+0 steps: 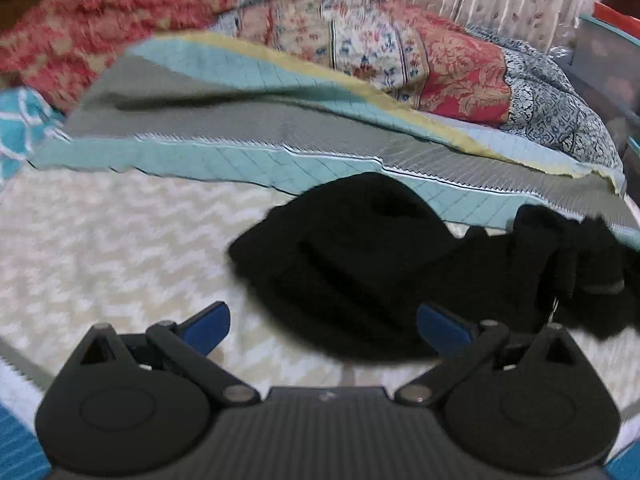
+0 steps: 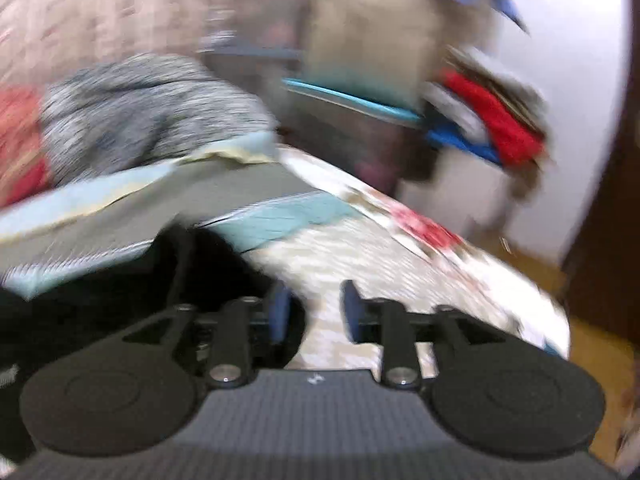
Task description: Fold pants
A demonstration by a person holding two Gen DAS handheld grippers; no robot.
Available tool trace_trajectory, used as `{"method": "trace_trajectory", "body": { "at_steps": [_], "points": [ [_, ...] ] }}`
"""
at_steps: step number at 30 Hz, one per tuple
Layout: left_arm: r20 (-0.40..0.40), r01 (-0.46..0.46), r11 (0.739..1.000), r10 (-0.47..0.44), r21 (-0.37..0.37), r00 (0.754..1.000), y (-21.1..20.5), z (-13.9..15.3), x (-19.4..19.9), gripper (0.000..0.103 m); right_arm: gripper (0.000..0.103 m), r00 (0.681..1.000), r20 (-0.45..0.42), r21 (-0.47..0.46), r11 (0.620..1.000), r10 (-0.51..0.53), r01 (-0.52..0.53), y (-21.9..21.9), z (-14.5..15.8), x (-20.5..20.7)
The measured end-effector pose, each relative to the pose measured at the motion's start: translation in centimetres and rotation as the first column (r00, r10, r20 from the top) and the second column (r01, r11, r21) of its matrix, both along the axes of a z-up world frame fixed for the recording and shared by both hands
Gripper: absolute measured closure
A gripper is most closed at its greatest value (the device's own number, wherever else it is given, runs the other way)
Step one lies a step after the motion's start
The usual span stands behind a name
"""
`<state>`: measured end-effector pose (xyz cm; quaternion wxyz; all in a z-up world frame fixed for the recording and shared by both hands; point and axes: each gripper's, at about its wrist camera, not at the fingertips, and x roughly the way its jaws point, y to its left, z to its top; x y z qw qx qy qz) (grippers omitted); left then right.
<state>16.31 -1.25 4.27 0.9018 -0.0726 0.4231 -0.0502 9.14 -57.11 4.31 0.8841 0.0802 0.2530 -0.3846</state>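
The black pants point(image 1: 360, 264) lie bunched in a heap on the cream patterned bedspread point(image 1: 100, 260), right of centre in the left wrist view. My left gripper point(image 1: 326, 328) is open wide just short of the heap. Its right blue pad point(image 1: 440, 328) overlaps the pants' near edge and its left pad point(image 1: 212, 326) is over bare bedspread. The right wrist view is blurred. There the pants point(image 2: 120, 292) lie at the lower left. My right gripper point(image 2: 316, 312) is open with only bedspread showing between its fingers, and its left finger point(image 2: 280, 312) is at the pants' edge.
A teal and grey quilt point(image 1: 240, 136) lies folded behind the pants, with patterned red and blue blankets point(image 1: 440, 68) piled beyond it against a curtain. Stacked storage boxes point(image 2: 360, 120) and clothes point(image 2: 492, 128) stand past the bed's right edge, with wooden floor point(image 2: 592, 344) beside it.
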Motion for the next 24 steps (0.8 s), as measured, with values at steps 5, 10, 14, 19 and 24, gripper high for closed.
{"method": "trace_trajectory", "body": {
  "at_steps": [5, 10, 14, 19, 24],
  "points": [
    [-0.131, -0.051, 0.992, 0.035, -0.118, 0.991, -0.3, -2.7, 4.1, 0.004, 0.029, 0.960, 0.207, 0.192, 0.970, -0.187, 0.147, -0.7, -0.5, -5.5],
    [-0.189, -0.058, 0.987, 0.029, -0.150, 0.982, -1.1, -4.2, 4.8, 0.054, 0.028, 0.961, 0.214, 0.201, 0.955, 0.176, -0.219, 7.3, -0.5, -2.8],
    [-0.210, -0.078, 0.981, 0.039, -0.180, 0.977, -1.6, -4.6, 4.0, 0.089, 0.013, 0.873, 0.188, 0.290, 0.824, 0.450, -0.487, 16.3, -2.5, 1.6],
    [-0.169, -0.071, 0.980, 0.040, -0.184, 0.985, -1.8, -2.9, 2.0, 0.093, 0.013, 0.826, 0.139, 0.407, 0.729, 0.547, -0.551, 23.2, -6.0, 8.2],
    [-0.119, -0.046, 0.965, 0.015, -0.260, 0.993, -0.6, -0.4, -0.2, 0.094, 0.075, 0.841, 0.081, 0.460, 0.729, 0.534, -0.507, 23.5, -7.4, 12.7]
  ]
}}
